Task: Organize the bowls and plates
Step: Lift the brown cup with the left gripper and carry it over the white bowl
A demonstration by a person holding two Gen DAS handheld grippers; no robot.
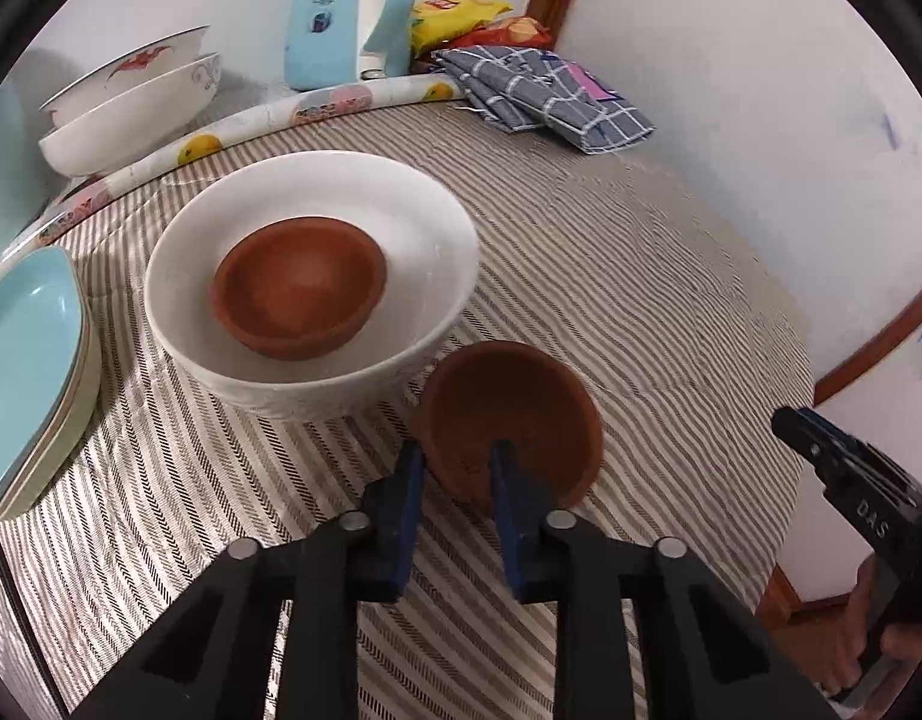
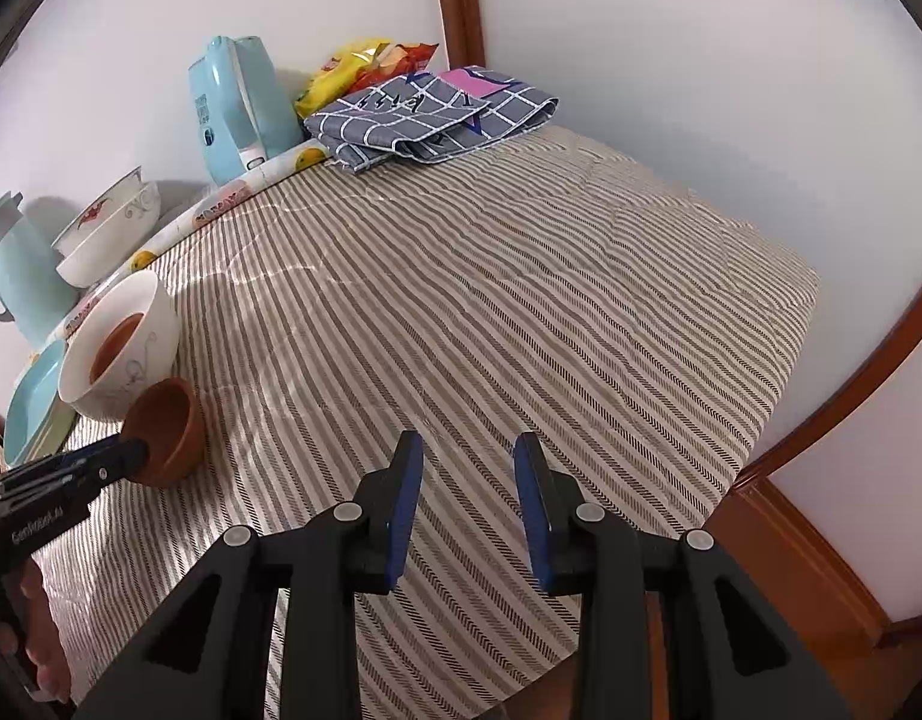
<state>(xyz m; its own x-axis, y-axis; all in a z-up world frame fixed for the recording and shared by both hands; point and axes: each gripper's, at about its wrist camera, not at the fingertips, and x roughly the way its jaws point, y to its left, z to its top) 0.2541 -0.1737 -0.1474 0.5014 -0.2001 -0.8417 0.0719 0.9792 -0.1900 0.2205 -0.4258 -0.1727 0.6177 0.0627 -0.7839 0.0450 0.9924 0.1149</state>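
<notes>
On the striped tabletop (image 1: 611,276), just beside the white bowl (image 1: 449,276), your left tool (image 1: 455,450) is gripping the near rim of a loose clay bowl (image 1: 509,402): one finger inside the wall, one outside, jaws narrowed onto it. That bowl is tilting in the right wrist view (image 2: 170,429), with its far side leaning against the white bowl (image 2: 143,330). A second clay bowl (image 1: 299,294) is already sitting inside the white one.

You are pinching a thin, hard rim near one edge only, so the bowl is likely hanging off-centre. If you are lifting quickly, it may swing, slip out of the pads, or chip on the white bowl's rim. Because the two are touching, any drag sideways may shove the white bowl toward the stacked blue plates (image 1: 35,360) at the left edge. Nesting clay on clay, a drop from height may crack either piece, so you are better off lowering it level.

Your right tool (image 2: 467,504) is hovering over bare cloth, jaws partly apart and holding nothing; it is well clear, yet too far off to steady the white bowl.
</notes>
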